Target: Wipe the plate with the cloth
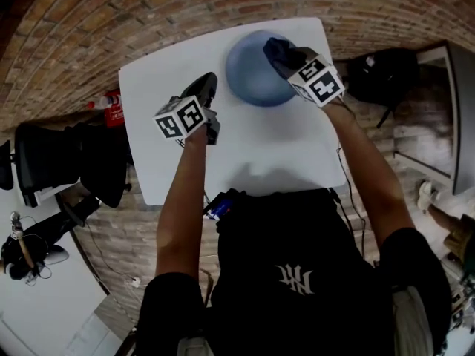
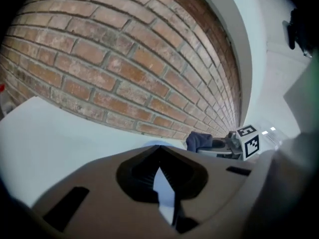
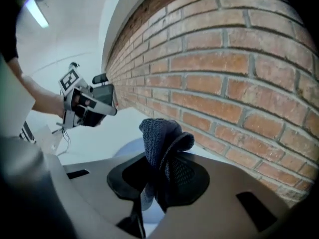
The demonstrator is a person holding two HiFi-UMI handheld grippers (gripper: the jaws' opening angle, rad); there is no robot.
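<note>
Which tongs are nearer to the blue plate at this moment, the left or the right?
Right. The right tongs, shut on the cloth, are over the plate's right edge; the left tongs, shut and empty, are over the table beside its left edge, apart from it.

Indoor workroom, brick wall [image 2: 99, 59], white table [image 1: 282, 147]

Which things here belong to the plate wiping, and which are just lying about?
In the job:
blue plate
dark cloth, clamped in the right gripper
left gripper, shut and empty
white table under the plate

Lying about:
red container on the floor by the table
black bag at the table's other side
</note>
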